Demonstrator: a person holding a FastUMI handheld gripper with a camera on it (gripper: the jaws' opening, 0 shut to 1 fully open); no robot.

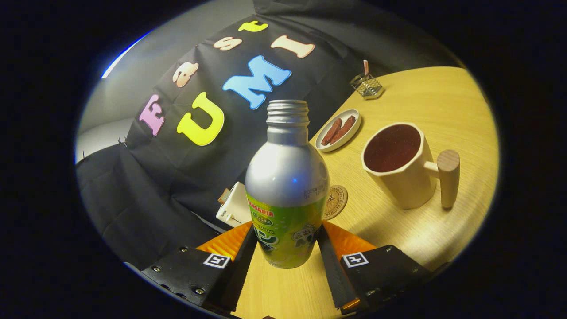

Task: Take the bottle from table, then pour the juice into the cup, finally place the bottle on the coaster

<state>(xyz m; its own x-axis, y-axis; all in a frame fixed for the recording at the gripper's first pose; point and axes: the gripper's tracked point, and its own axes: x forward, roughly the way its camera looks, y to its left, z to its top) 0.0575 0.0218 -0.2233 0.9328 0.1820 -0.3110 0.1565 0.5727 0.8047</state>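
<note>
On the far left, past the table's edge, the black booth cloth hangs in folds. Near the left finger, a small white box (pixel 234 206) sits at the edge of the wooden table (pixel 443 106), partly hidden behind the bottle.

The gripper (pixel 285 254) holds the aluminium soda bottle (pixel 287 186) between its two fingers: the left finger presses on the bottle's lower left side and the right finger on its lower right side, both pinching the green-labelled lower body. The bottle stands upright relative to the fingers, its silver shoulder and threaded neck rising above them, and the cap is off, leaving the mouth open. Its base shows just between the fingers with table surface visible beneath it; whether it touches the table cannot be told.

Just right of the bottle and a little beyond it, a round cork coaster (pixel 336 201) lies flat on the table, its left part hidden by the bottle. Farther away, a small white oval dish (pixel 340 130) holds two brown sticks of food. Right of the coaster, well apart from the fingers, stands a cream faceted cup (pixel 398 166) with a wooden peg handle pointing right; dark liquid fills it. At the far side of the table, a small wire holder (pixel 366 85) carries a pale stick.
</note>
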